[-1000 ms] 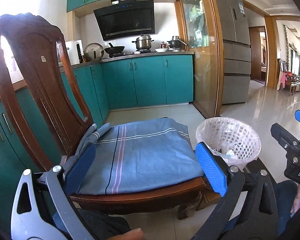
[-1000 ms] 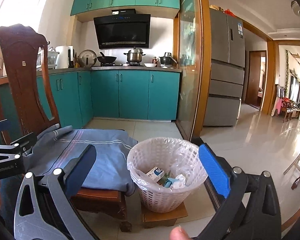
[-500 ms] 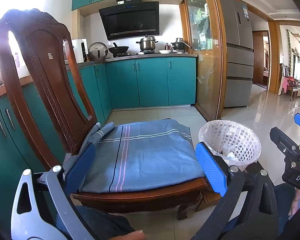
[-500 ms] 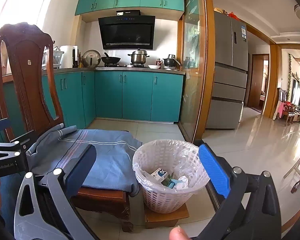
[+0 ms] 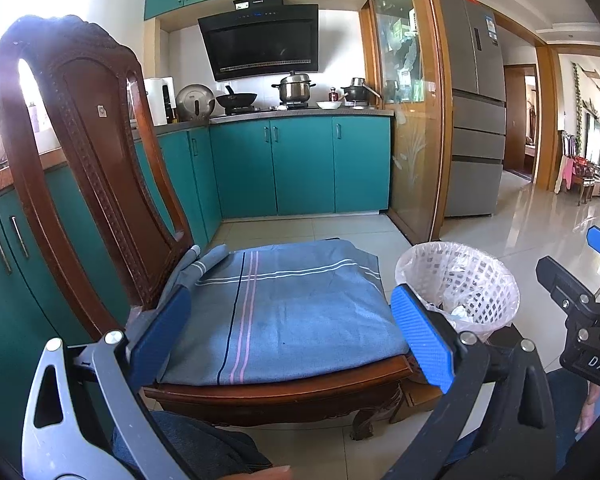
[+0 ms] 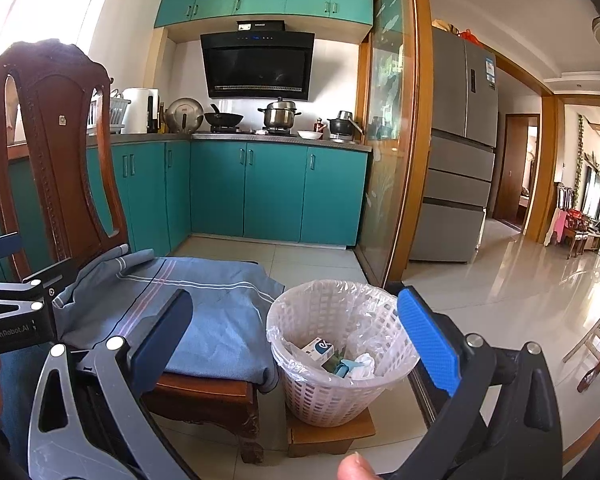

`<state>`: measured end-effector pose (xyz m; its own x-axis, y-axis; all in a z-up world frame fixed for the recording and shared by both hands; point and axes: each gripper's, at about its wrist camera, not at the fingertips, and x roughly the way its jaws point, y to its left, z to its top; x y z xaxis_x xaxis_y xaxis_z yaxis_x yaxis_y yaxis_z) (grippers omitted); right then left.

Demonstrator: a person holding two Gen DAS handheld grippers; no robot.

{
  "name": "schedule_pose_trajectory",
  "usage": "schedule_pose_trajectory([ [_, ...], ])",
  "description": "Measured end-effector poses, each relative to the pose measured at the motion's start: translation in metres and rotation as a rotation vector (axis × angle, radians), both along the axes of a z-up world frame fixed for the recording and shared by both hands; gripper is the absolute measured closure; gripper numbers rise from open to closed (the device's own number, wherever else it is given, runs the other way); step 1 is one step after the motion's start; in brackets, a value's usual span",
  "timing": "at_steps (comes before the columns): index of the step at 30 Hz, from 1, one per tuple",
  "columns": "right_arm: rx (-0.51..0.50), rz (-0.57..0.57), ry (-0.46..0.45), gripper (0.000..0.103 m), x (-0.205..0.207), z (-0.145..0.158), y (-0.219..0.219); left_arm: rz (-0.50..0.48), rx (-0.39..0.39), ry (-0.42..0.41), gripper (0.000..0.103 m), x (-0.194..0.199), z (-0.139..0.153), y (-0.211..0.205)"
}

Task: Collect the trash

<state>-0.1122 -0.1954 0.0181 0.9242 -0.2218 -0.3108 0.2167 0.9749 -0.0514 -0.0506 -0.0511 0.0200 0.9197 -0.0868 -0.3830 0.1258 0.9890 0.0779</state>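
Both grippers, left gripper (image 5: 290, 338) and right gripper (image 6: 296, 334), are gaping empty; trash basket (image 6: 342, 354) is sitting just beyond the right one.

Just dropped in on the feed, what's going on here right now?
A person holds both grippers in front of a wooden chair draped with a blue-grey cloth. The left gripper and right gripper are open and hold nothing. The lined white basket beside the chair, on a low wooden block, already holds a small box and crumpled scraps.
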Motion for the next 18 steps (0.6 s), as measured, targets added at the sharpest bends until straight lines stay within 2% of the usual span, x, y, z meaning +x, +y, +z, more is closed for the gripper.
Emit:
schedule_pose_trajectory([
  [18, -0.007, -0.003, -0.005, 0.003, -0.0024, 0.0018, 0.0026, -0.002, 0.003, 0.002, 0.003, -0.0009, 0.0003, 0.0004],
])
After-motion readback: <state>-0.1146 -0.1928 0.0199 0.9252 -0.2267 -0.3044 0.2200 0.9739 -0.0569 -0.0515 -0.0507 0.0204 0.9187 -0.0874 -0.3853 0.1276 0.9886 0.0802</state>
